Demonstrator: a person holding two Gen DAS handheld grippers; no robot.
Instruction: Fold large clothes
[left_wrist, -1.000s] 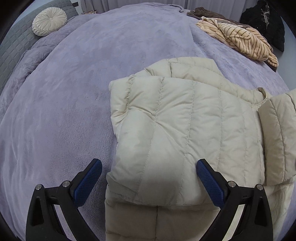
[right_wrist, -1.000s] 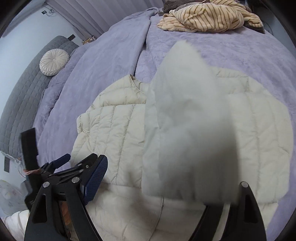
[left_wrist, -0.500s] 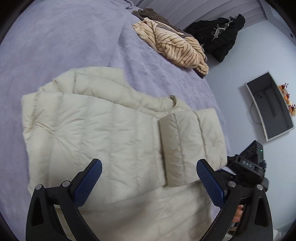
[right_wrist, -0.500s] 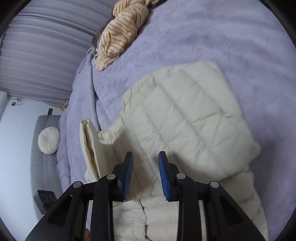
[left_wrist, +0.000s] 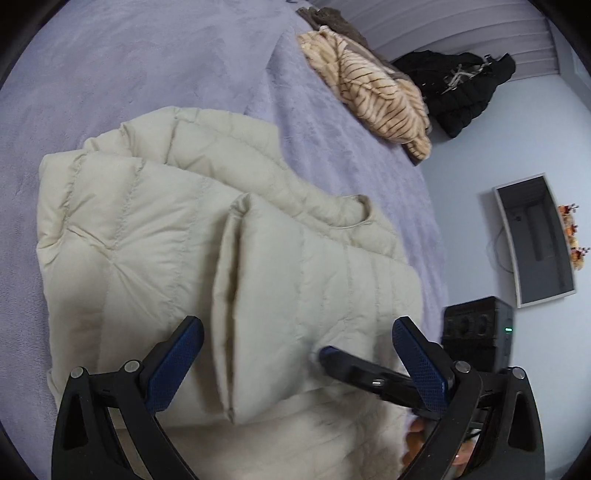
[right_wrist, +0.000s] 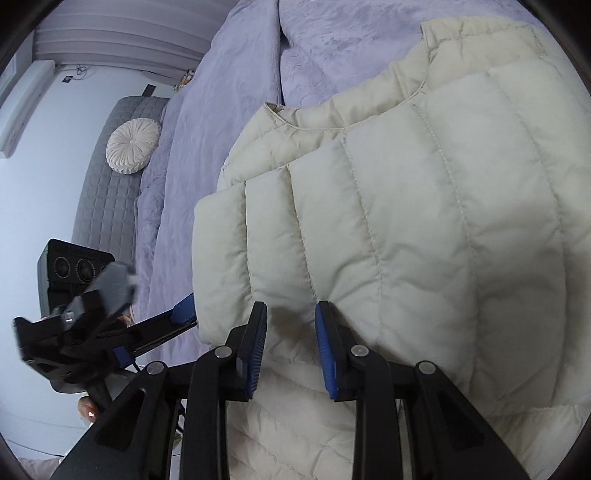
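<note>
Cream quilted cloth fills the left wrist view: the jacket (left_wrist: 155, 258) lies flat on the bed (left_wrist: 129, 62), spread on the lilac cover so its panels can be turned in. One folded panel (left_wrist: 314, 295) is laid across the body, its edge standing up near the middle. The left gripper (left_wrist: 295, 365) hangs over that panel with its jaws wide apart and nothing between them, likely free to press or take the next edge. The right gripper (left_wrist: 369, 376) reaches in low from the right side, its tip on the panel. Further off, a striped garment (left_wrist: 369, 92) and a black coat (left_wrist: 458, 88) wait at the far edge.

From the right wrist, the jacket (right_wrist: 424, 229) sits just ahead, collar turned away. The right gripper (right_wrist: 290, 343) has its jaws narrowed but parted; whether they pinch a bit of cloth is hard to say, as the lower edge is in shadow. A round cushion (right_wrist: 133, 146) rests on the grey headboard (right_wrist: 107, 192).
</note>
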